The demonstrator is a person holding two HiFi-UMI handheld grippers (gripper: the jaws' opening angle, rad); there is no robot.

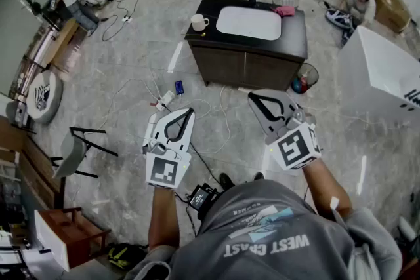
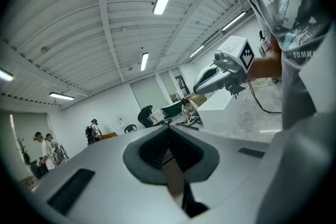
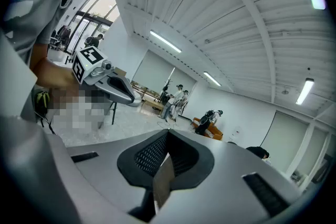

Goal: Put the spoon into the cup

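I count two grippers and one white cup [image 1: 198,22]. The left gripper [image 1: 191,111] and right gripper [image 1: 251,96] both have their jaws pressed together, holding nothing. The cup stands on the dark cabinet [image 1: 295,36], left of its basin [image 1: 249,21], well ahead of both grippers. I cannot make out the spoon. Only the head view shows the cup; the gripper views show ceiling.

My shirt [image 1: 269,242] carries the print "WEST COAST"; it reads upside down in the head view. In the left gripper view the same shirt [image 2: 286,2] shows part of that print and, lower down, "SUMM", cut off at the edge. The cube [image 1: 163,170] on my left gripper [image 1: 186,113] and the cube [image 1: 293,147] on my right gripper [image 1: 254,97] each bear a black-and-white square marker.
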